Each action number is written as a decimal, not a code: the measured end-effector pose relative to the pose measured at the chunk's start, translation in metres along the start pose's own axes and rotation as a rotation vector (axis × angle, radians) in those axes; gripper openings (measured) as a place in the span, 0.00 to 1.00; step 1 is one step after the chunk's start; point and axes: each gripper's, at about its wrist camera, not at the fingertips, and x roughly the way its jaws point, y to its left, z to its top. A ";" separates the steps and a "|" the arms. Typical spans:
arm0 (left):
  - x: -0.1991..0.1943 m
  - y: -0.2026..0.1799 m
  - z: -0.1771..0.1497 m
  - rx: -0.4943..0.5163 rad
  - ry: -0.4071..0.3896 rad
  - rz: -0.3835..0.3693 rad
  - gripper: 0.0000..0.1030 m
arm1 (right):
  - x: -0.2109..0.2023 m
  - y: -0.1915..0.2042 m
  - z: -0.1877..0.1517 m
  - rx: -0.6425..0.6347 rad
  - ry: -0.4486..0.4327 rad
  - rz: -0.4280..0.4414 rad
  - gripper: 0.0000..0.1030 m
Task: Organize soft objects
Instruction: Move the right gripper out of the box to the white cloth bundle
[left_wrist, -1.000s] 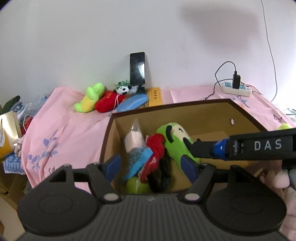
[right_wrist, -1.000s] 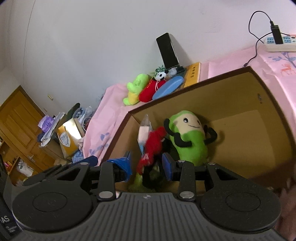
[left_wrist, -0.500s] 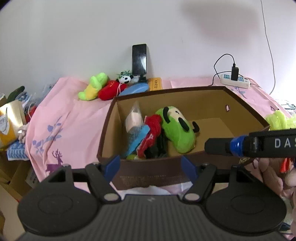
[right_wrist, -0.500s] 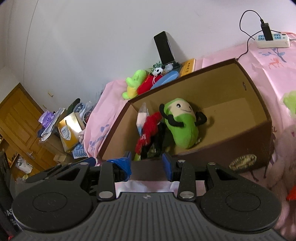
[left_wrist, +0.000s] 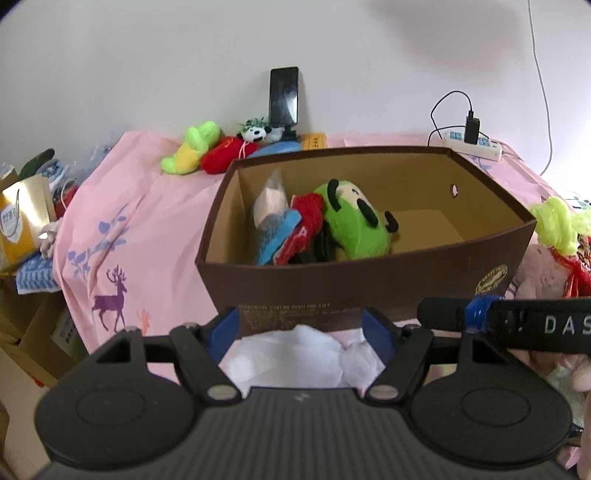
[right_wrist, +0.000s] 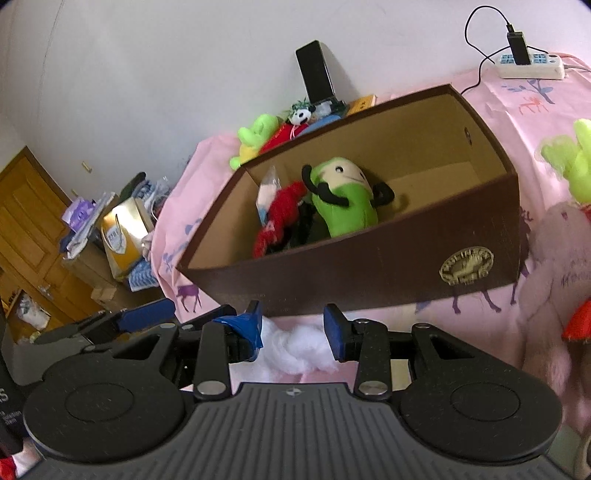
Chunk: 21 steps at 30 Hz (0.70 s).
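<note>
A brown cardboard box (left_wrist: 369, 284) (right_wrist: 369, 273) stands on the pink bedspread. Inside it lie a green plush (left_wrist: 354, 225) (right_wrist: 343, 199), a red knitted piece (left_wrist: 306, 221) (right_wrist: 280, 218), a blue item and a clear bag. My left gripper (left_wrist: 301, 330) is open in front of the box's near wall, holding nothing. My right gripper (right_wrist: 295, 325) is open too, its jaws narrower and empty. A white soft wad (left_wrist: 295, 354) (right_wrist: 295, 347) lies on the bed just past both pairs of fingers. The right gripper's black body (left_wrist: 517, 325) shows in the left wrist view.
Lime-green plush (left_wrist: 554, 225) (right_wrist: 572, 166) and pink plush (right_wrist: 554, 266) lie right of the box. Green-yellow (left_wrist: 192, 147), red and panda toys sit by the wall near a phone (left_wrist: 283, 94). A power strip (left_wrist: 472, 142) is back right. A yellow bag (left_wrist: 22, 218) and clutter stand left.
Both grippers have drawn back from over the box's inside to in front of its near wall and dropped a little. The white wad has come into view. Jaw openings look unchanged.
</note>
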 end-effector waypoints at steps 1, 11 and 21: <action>0.000 0.000 -0.001 -0.001 0.004 0.000 0.73 | 0.000 0.000 -0.002 -0.002 0.005 -0.005 0.20; 0.014 0.001 -0.014 -0.006 0.063 -0.013 0.75 | 0.011 -0.001 -0.014 -0.011 0.067 -0.092 0.20; 0.026 0.011 -0.019 -0.013 0.080 -0.022 0.76 | 0.024 -0.005 -0.019 -0.004 0.113 -0.108 0.20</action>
